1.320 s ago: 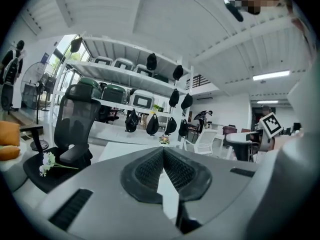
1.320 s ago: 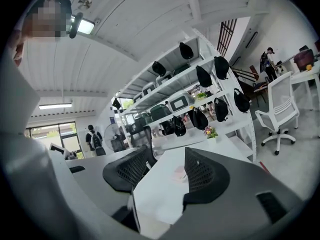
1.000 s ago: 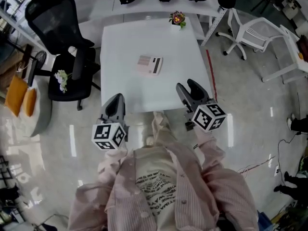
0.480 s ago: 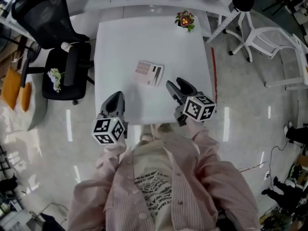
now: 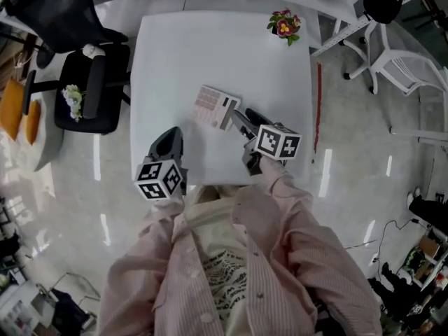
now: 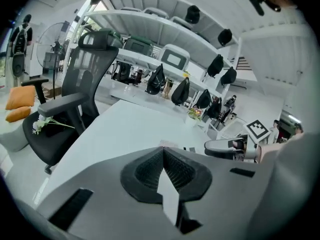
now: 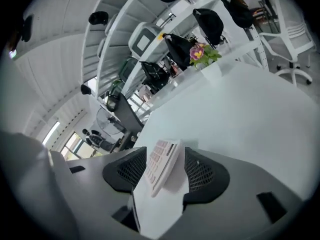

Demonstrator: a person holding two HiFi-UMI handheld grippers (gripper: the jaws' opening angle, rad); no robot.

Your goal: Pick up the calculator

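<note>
The pink and white calculator [image 5: 215, 107] lies flat near the middle of the white table [image 5: 210, 47]. My right gripper [image 5: 240, 117] reaches it from its near right end and stands open. In the right gripper view the calculator [image 7: 161, 160] sits between the two black pads of the right gripper [image 7: 166, 166], with a gap on each side. My left gripper [image 5: 169, 143] hangs over the table's near edge, left of the calculator and apart from it. In the left gripper view the left gripper [image 6: 164, 160] is shut on nothing.
A small pot of flowers [image 5: 283, 25] stands at the table's far right corner. A black office chair [image 5: 66, 26] is at the left of the table, a white chair [image 5: 406, 68] at the right. Shelves with black bags line the back.
My right gripper has moved forward and left over the table until its jaws stand around the calculator's near end. The left gripper has hardly moved.
</note>
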